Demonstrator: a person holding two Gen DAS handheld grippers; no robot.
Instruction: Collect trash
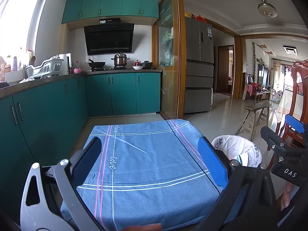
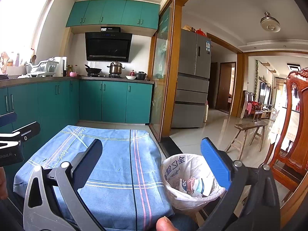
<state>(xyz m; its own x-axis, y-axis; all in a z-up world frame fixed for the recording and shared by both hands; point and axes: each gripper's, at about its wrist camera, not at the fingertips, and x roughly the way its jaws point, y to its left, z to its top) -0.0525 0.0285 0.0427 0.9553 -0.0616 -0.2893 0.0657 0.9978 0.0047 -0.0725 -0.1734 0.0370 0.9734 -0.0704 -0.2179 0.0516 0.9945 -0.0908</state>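
Note:
A bin lined with a white printed bag (image 2: 189,182) stands on the floor at the right of a low table under a blue striped cloth (image 2: 107,163). Crumpled paper and packaging (image 2: 192,186) lie inside it. In the left wrist view the same bin (image 1: 237,152) shows beyond the cloth (image 1: 146,165). My left gripper (image 1: 150,161) hovers open above the cloth, holding nothing. My right gripper (image 2: 154,167) is open too, over the table's right edge, with its blue finger (image 2: 215,163) above the bin. The right gripper also appears in the left wrist view (image 1: 284,134).
Teal cabinets (image 1: 123,92) and a counter with a stove and pots run along the left and back. A glass sliding door (image 2: 161,77), a grey fridge (image 2: 192,77), a wooden bench (image 2: 248,132) and a carved wooden chair (image 2: 288,134) stand to the right.

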